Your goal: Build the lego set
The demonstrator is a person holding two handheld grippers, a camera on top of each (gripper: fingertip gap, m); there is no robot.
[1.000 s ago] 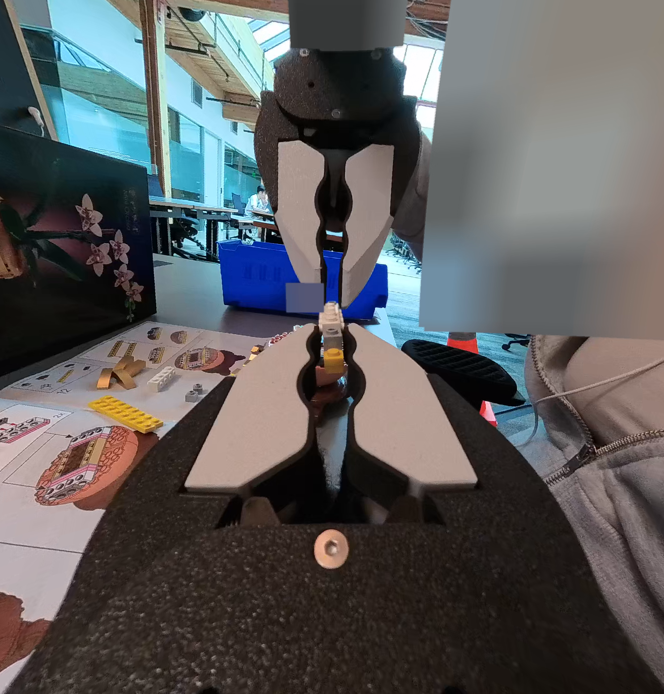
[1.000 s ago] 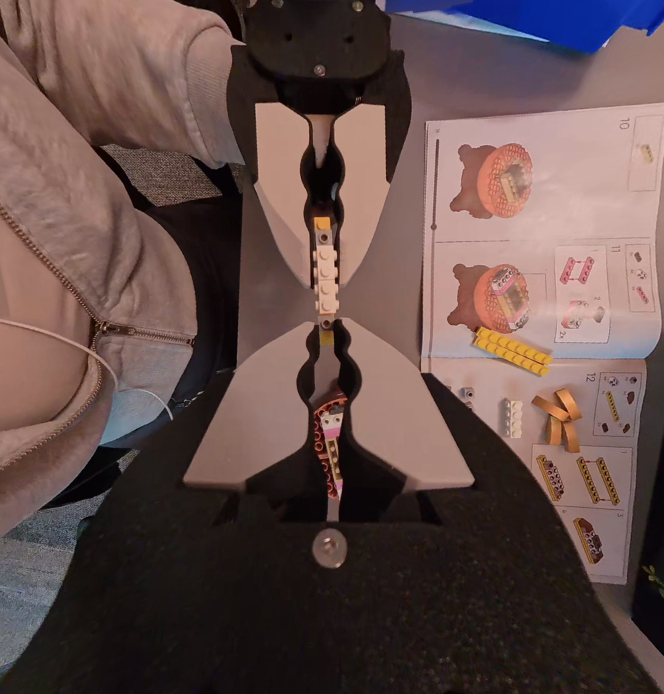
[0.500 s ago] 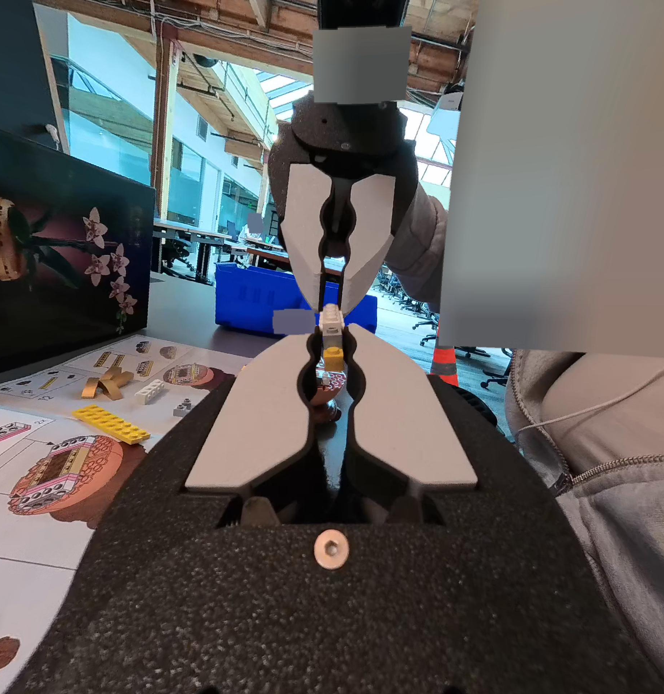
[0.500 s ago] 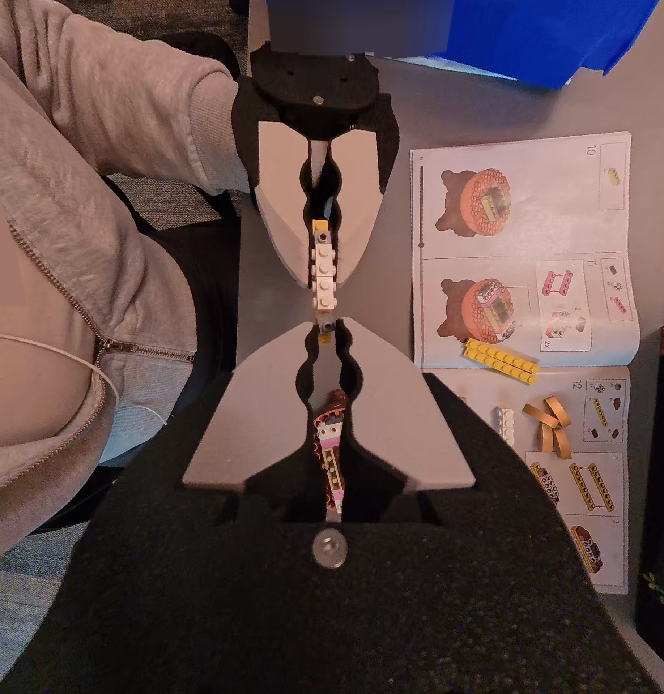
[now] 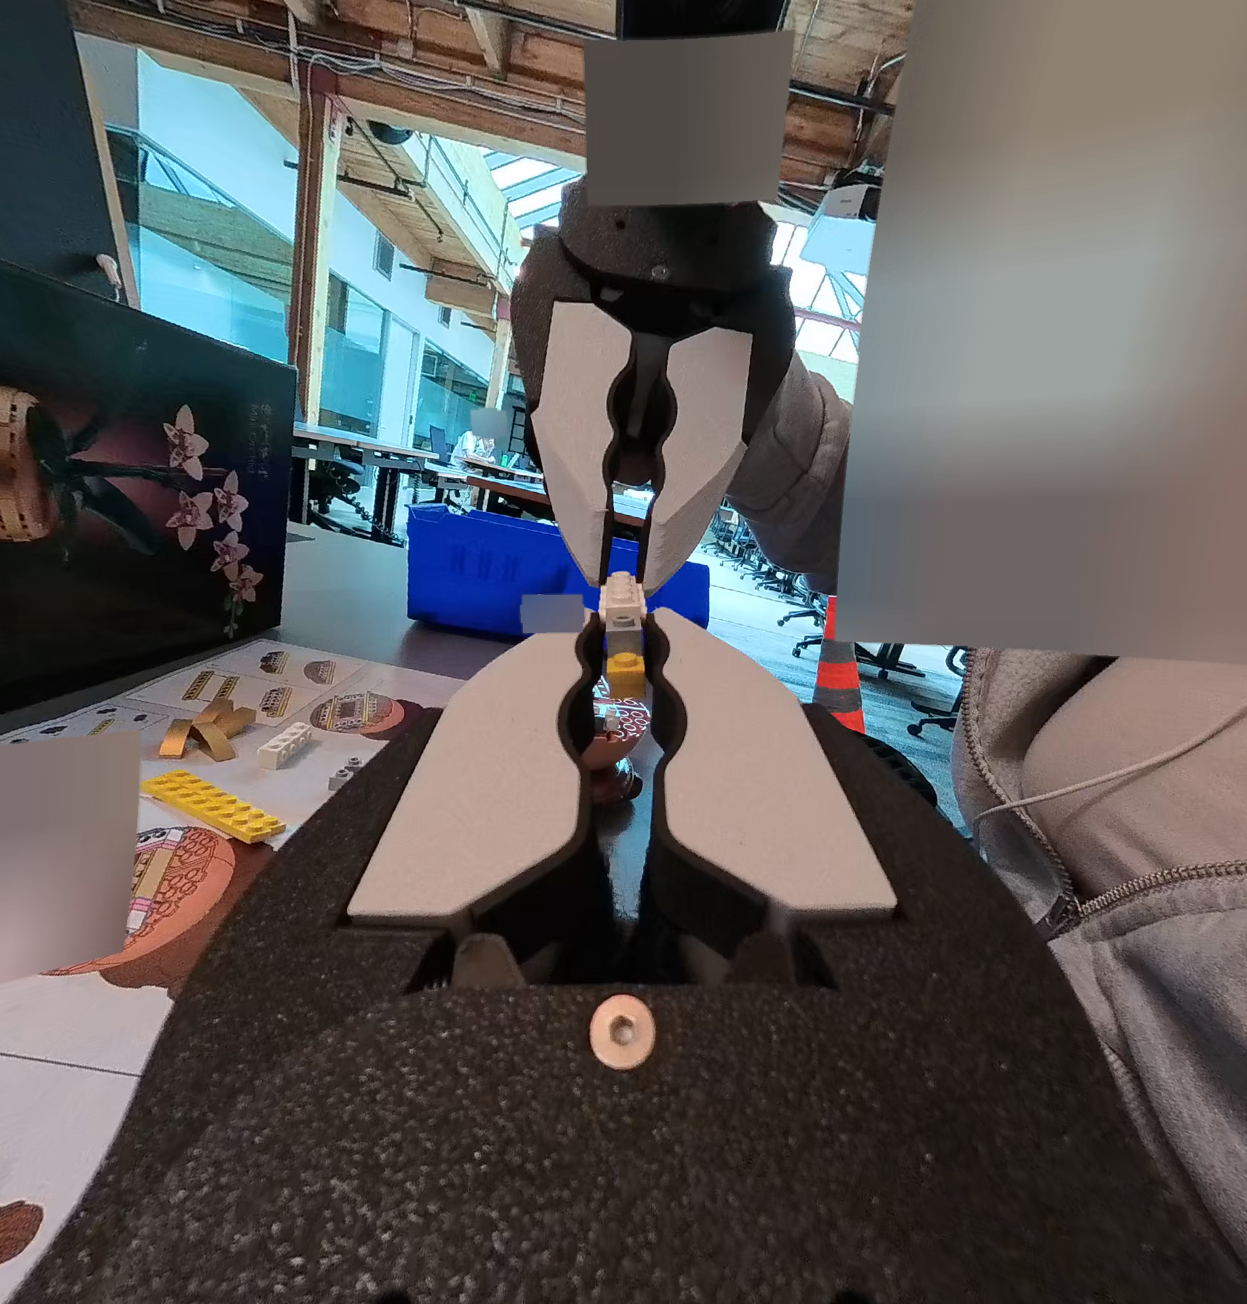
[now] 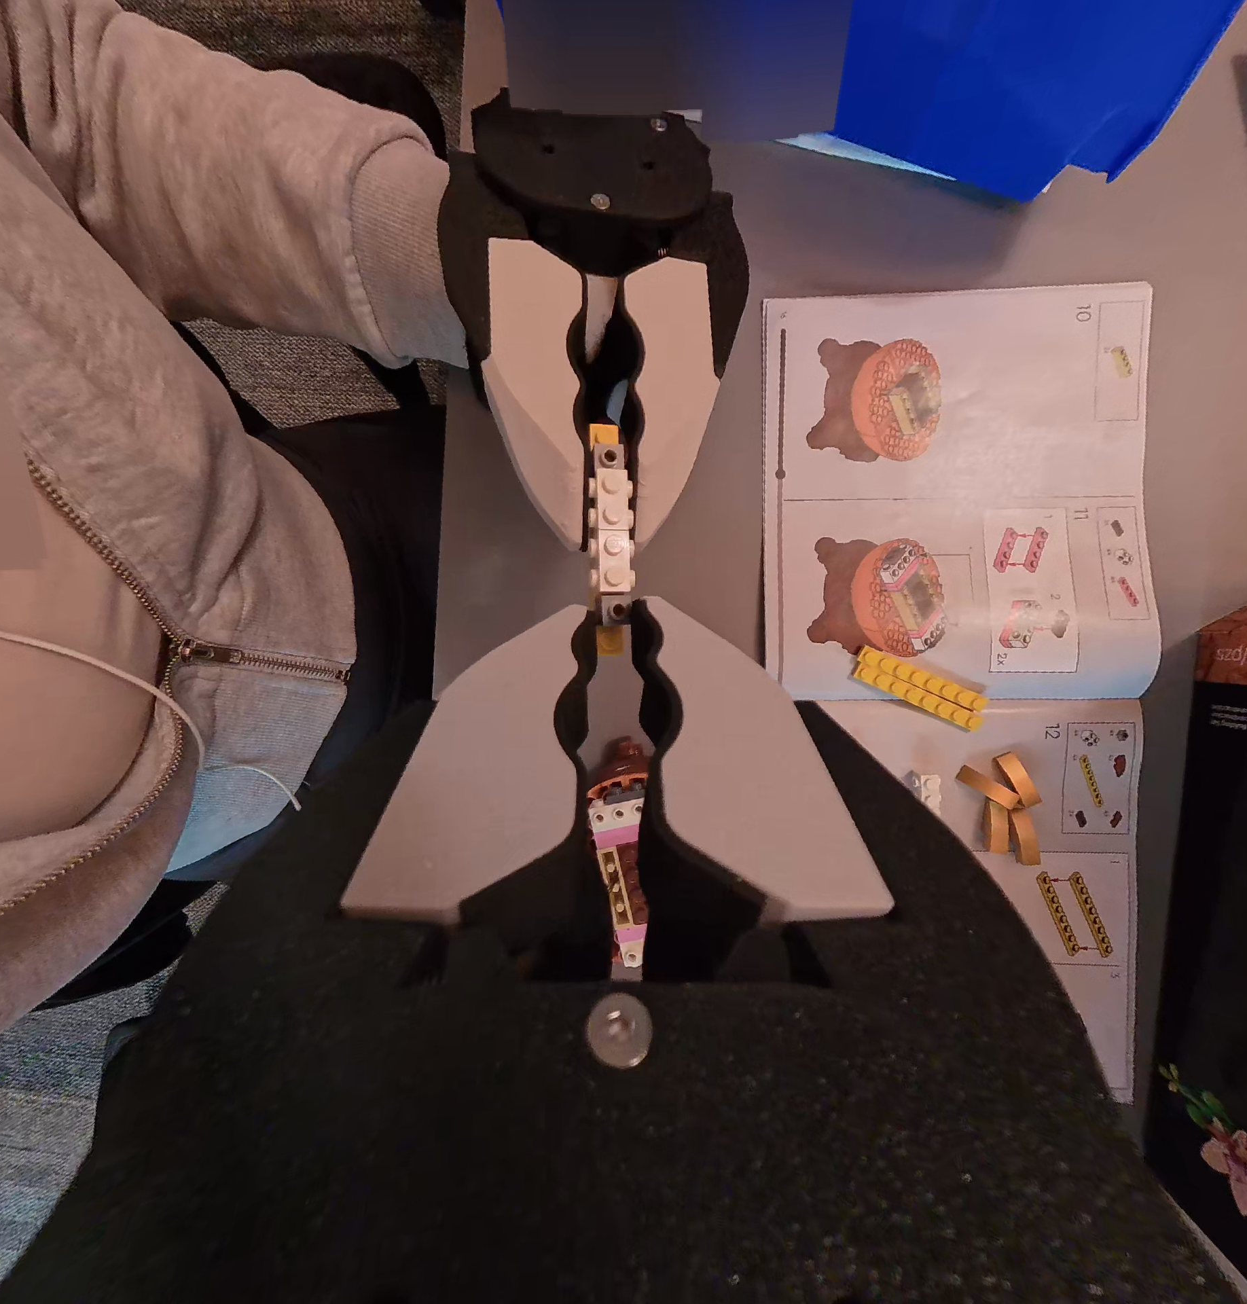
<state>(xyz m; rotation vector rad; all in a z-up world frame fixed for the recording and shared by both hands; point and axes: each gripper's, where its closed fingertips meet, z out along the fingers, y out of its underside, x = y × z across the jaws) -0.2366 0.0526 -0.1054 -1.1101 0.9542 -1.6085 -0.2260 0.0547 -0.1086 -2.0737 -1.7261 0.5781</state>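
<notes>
Left wrist view: we are holding our left gripper [image 5: 624, 624] with its jaws pinching the near end of a short strip of white, grey and yellow lego bricks [image 5: 622, 621]. The right gripper [image 5: 628, 564] is reaching in from twelve o'clock, its jaws pinching the far white end of that same strip. Through the gap behind our jaws, a round brown studded lego base [image 5: 617, 734] is sitting on the grey counter [image 5: 352, 607]. At nine o'clock an open paper instruction booklet [image 5: 204, 688] is lying with a flat yellow lego plate [image 5: 211, 804], curved gold lego pieces [image 5: 204, 730] and a white lego brick [image 5: 285, 744] on it. A dark box printed with flowers [image 5: 127, 480] is standing at ten o'clock and a blue plastic bin [image 5: 486, 571] is sitting beyond it.

Right wrist view: we are looking down, and the same strip [image 6: 610, 536] is spanning between our right gripper [image 6: 615, 617] below and the left gripper [image 6: 610, 494] at twelve o'clock, both sets of jaws pressing on its ends. The round base [image 6: 617, 832] is showing between our jaws at six o'clock. The booklet [image 6: 959, 494] is lying at three o'clock, carrying the yellow plate [image 6: 917, 688] and gold pieces [image 6: 1002, 804].
</notes>
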